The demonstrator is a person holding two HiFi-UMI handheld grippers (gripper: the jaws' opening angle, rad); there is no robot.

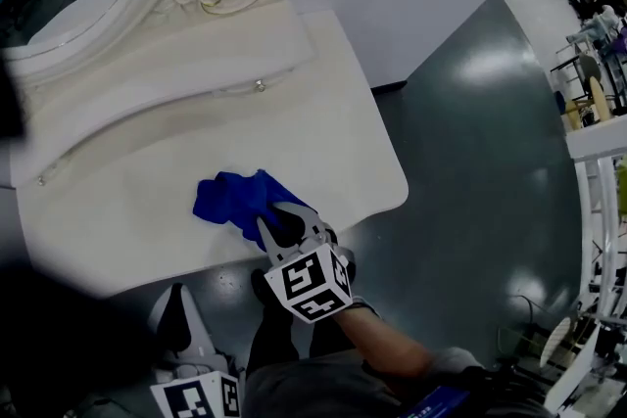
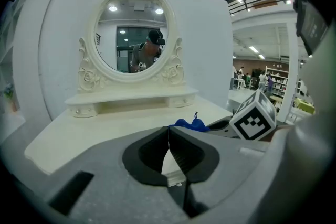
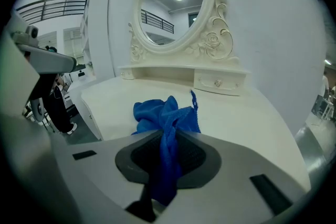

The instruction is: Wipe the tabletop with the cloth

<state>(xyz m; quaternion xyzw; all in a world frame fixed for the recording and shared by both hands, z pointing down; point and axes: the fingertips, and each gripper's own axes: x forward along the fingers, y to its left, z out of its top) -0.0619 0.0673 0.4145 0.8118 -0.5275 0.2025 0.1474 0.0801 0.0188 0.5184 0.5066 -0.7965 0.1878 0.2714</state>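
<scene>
The right claw (image 3: 168, 140) is clamped on a bunched fold of the crumpled blue fabric cloth (image 3: 160, 113). The rest of it spills ahead of the tips onto the cream-white glossy tabletop (image 3: 247, 113), probably so a downward tilt presses fabric flat for wiping. The left claw (image 2: 169, 134) is pinched together on nothing, with the table edge ahead of it, likely keeping clear

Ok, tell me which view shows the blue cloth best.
The right gripper view: the blue cloth sits centre frame, clamped between the jaws. The head view shows it smaller from above, partly under the right gripper; the left gripper view only a sliver.
</scene>
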